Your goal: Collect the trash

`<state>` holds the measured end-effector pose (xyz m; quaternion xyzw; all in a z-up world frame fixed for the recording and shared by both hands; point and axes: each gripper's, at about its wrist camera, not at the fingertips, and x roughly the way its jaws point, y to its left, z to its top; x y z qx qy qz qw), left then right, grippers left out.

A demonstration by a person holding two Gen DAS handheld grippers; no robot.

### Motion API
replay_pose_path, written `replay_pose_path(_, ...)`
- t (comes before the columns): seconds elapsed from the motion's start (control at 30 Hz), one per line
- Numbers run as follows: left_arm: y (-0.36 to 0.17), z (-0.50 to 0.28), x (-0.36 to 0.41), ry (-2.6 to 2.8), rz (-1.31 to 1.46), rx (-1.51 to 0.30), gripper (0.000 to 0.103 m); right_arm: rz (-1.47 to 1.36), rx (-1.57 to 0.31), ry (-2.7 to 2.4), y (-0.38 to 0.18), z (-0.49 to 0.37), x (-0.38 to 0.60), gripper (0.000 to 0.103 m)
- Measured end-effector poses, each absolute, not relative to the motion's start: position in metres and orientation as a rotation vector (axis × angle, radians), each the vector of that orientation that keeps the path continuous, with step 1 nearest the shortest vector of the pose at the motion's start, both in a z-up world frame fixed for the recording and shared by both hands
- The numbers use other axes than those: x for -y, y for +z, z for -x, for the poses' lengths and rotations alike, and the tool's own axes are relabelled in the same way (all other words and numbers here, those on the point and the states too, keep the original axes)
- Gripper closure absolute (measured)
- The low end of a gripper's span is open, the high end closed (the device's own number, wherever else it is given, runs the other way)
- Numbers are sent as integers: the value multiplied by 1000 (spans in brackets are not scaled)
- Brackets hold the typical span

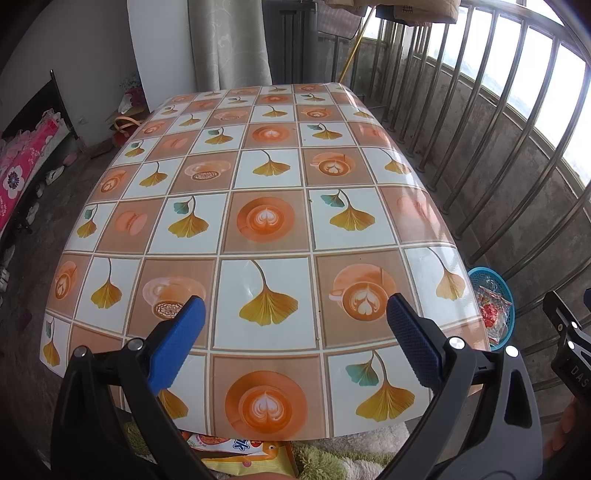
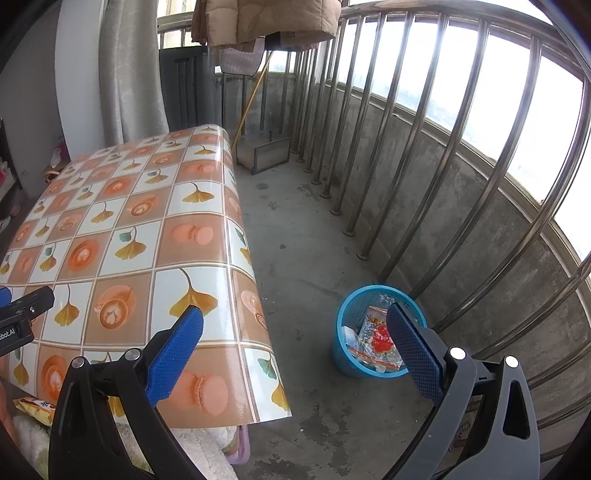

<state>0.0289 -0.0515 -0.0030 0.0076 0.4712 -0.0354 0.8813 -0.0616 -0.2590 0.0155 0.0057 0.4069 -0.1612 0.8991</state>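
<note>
Trash [image 2: 380, 341] lies in a blue basket [image 2: 345, 354] on the concrete floor [image 2: 306, 258], just beside the right end of the table [image 1: 266, 218] and close to the steel railing [image 2: 424, 122]. It is a heap of clear and red wrappers, with a pale packet against the basket's left wall. In the left wrist view the same basket [image 1: 506, 295] peeks out past the table's right edge, the red wrappers [image 1: 493, 308] showing inside it.

The left gripper [image 1: 295, 332] hovers above the near edge of the table with its blue fingers [image 1: 177, 343] spread wide apart and nothing between them. The table's cloth, printed with coffee cups and yellow leaves, shows bare across its top. Below the near edge, a snack packet [image 1: 236, 448] in orange and yellow rests on a fluffy green and white cloth [image 1: 332, 458].

The right gripper [image 2: 295, 349] is held over the floor between table and basket, its fingers [image 2: 413, 350] likewise spread and empty; the right finger overlaps the basket's rim in the picture. At the far left of this view part of the left gripper [image 2: 22, 314] appears above the table. The same yellow packet [image 2: 35, 408] shows at the lower left, under the table's edge. A beige jacket [image 2: 273, 18] hangs over the railing at the top.
</note>
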Motion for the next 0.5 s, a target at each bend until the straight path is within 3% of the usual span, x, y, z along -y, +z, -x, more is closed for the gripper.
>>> replay_pose_path(0.5,-2,-30,53,-77,-18,-984,9,-8,-842,-328,14,61,255,6)
